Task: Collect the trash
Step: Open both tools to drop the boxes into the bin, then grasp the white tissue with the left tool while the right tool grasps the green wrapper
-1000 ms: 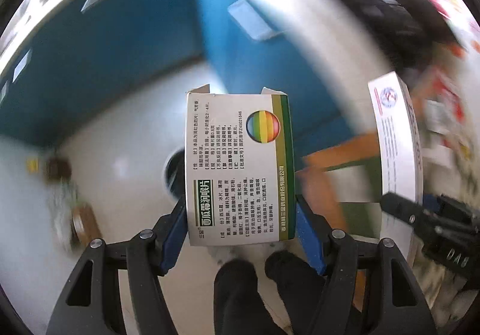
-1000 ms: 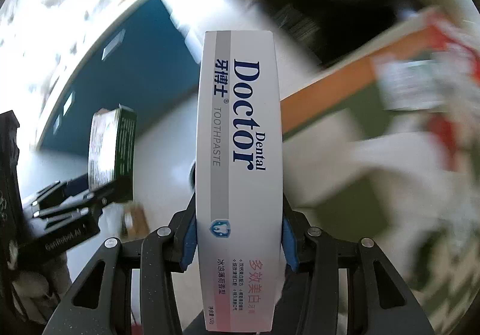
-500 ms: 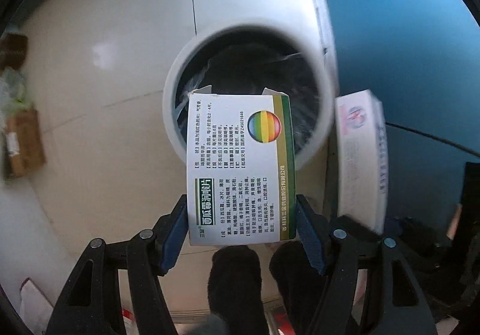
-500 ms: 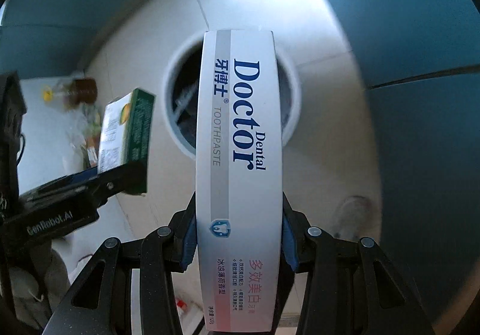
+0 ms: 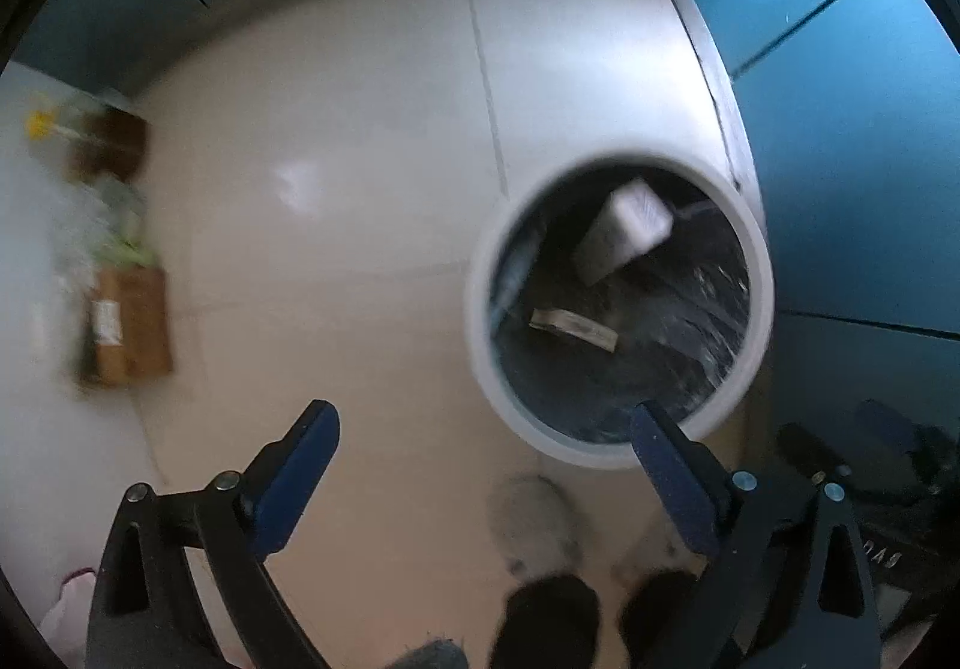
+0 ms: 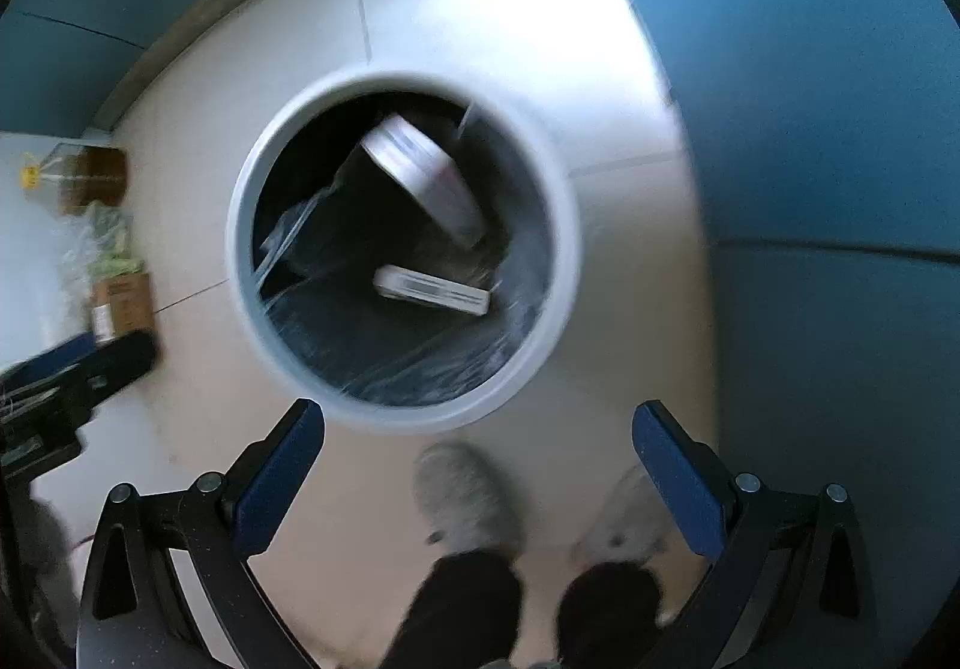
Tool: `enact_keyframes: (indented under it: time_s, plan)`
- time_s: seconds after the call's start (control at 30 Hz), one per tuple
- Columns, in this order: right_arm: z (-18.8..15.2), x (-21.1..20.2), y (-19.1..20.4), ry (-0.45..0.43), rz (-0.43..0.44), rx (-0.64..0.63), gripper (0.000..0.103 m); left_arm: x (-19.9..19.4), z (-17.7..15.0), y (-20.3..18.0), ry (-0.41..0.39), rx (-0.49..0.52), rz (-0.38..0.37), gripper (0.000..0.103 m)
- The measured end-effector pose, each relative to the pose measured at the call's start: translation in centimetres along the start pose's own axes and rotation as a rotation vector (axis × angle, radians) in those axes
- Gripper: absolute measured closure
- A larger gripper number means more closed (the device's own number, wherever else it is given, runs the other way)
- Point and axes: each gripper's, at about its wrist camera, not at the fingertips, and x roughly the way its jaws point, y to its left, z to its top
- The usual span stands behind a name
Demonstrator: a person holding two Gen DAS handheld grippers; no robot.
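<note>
1. Two cartons lie inside the round white bin (image 6: 403, 396), which stands on the pale tiled floor (image 6: 480, 9) and is lined with a dark, glossy plastic bag (image 6: 420, 357).
2. The long white toothpaste box (image 6: 429, 180) sits in the far part of the bin, tilted, one end high against the far wall of the liner and the other end lower toward the right. Its print is blurred and unreadable.
3. The smaller flat carton (image 6: 432, 290) lies nearer the bottom of the bin, close to level, just in front of the toothpaste box. Whether the two touch cannot be determined.
4. From the left wrist view the same bin (image 5: 480, 309) appears to the right of centre, with the toothpaste box (image 5: 624, 231) at the far side and the flat carton (image 5: 573, 328) below it.
5. Right gripper (image 6: 478, 429): blue-padded fingers spread wide, nothing between them, hanging above the near rim of the bin.
6. Left gripper (image 5: 486, 429): fingers likewise spread wide and carrying nothing; its right finger overlaps the near rim of the bin in view, while its left finger is over bare floor.
7. The person's feet in light slippers (image 6: 468, 501) stand just on the near side of the bin.
8. A blue partition (image 6: 810, 129) runs along the right of the bin, close beside it.
9. At far left, against the wall, are a brown cardboard box (image 5: 129, 330) and a loose, blurred bundle of plastic with green contents (image 5: 114, 225).
</note>
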Motion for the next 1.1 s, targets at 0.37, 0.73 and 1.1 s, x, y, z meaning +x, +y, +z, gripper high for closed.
enact_keyframes:
  time_s: [0.37,0.73,1.1]
  plan:
    - [-2.4,-12.6,1.5,-0.148,-0.057,-0.055,0.0,-11.3,-3.1,0.1,-0.092,-0.068,0.052,0.004]
    - [-9.7,-32.5,2.9,-0.24,-0.015,-0.1,0.0,-27.7,-9.6,-1.1,-0.167,-0.079,0.028,0.004]
    - [-16.1,-48.4,2.7,-0.353,0.011,-0.155,0.0,-39.5,-14.4,-1.9,-0.26,-0.088,0.016,0.004]
